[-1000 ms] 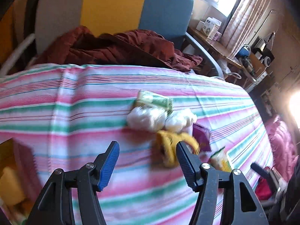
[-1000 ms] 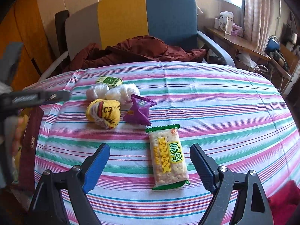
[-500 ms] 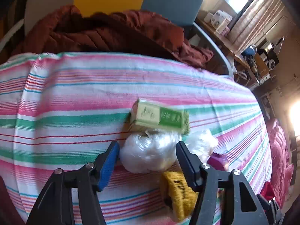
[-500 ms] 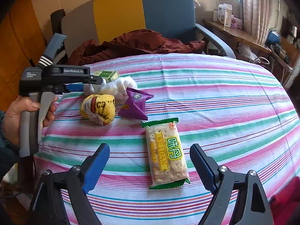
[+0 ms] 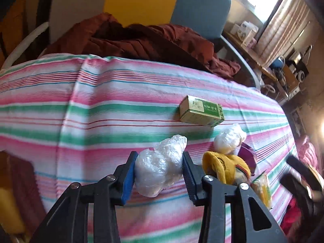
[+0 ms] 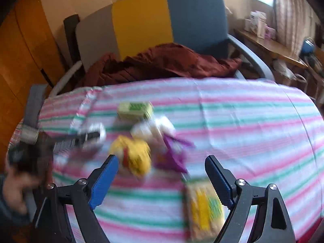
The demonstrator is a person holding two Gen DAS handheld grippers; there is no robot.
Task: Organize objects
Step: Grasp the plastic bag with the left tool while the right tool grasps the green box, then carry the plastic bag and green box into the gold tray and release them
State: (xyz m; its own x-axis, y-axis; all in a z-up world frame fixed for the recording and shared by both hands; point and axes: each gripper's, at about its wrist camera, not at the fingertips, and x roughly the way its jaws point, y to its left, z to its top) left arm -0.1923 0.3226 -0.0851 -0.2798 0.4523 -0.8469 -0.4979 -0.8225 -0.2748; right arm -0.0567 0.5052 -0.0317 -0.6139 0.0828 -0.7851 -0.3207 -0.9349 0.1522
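Plastic-wrapped white bundle (image 5: 160, 174) sits between the blue pads of the left gripper (image 5: 159, 179), whose jaws are closing and already touch it on both sides, apparently to lift it off the striped tablecloth (image 5: 101, 109); a second wrapped bundle (image 5: 229, 139), a green box (image 5: 201, 111) and a yellow pouch (image 5: 224, 167) lie just beyond and to that gripper's right, grouped as if awaiting sorting; the right gripper (image 6: 162, 179) hangs wide open and empty above the cloth, a cracker packet (image 6: 204, 208) low between its fingers, likely its next pick; its view is motion-blurred, so labels are unreadable; a purple wrapper (image 6: 173, 156) smears into streaks, and the destination container cannot be identified.
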